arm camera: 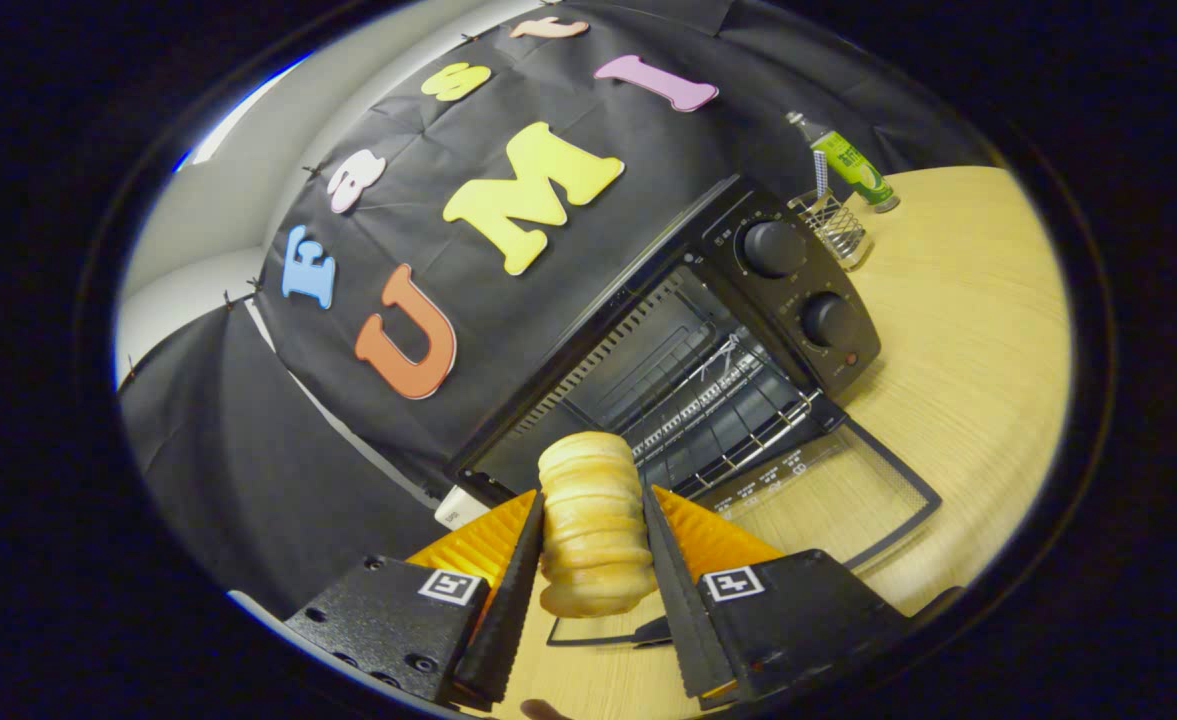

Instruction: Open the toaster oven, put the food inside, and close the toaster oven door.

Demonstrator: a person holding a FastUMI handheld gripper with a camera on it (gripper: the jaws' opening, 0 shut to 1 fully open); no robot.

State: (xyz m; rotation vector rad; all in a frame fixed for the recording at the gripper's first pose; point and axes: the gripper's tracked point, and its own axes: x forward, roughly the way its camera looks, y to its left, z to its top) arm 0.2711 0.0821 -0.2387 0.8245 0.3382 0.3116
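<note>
Hand-held gripper point(596, 545) is pinching a bread roll point(593, 520) between its two fingers; both fingers are pressing on the roll's sides. The roll is pale golden with ridged, stacked-looking segments, and is standing lengthwise along the fingers, its far end reaching past the fingertips point(526, 520).

Toaster oven point(688, 340) is sitting on the desk point(968, 330) just beyond the roll, black-bodied, appearing tilted in this view. Its glass door point(838, 490) is lying folded down flat, open, over the desk surface, beside and under the fingers. The cavity is showing a wire rack point(728, 410) and ribbed inner walls. The roll's far end is hanging in front of the cavity opening, above the door's hinge edge; whether it has crossed into the cavity cannot be told.

Two round knobs are sitting on the oven's control panel: upper knob point(773, 248) and lower knob point(828, 320), with a small red light near the lower one.

Beyond the oven, a wire holder point(833, 228) is standing on the light wood desk, and just beside it a green bottle point(853, 165). Black cloth wall point(248, 470) is hanging behind the oven.
</note>
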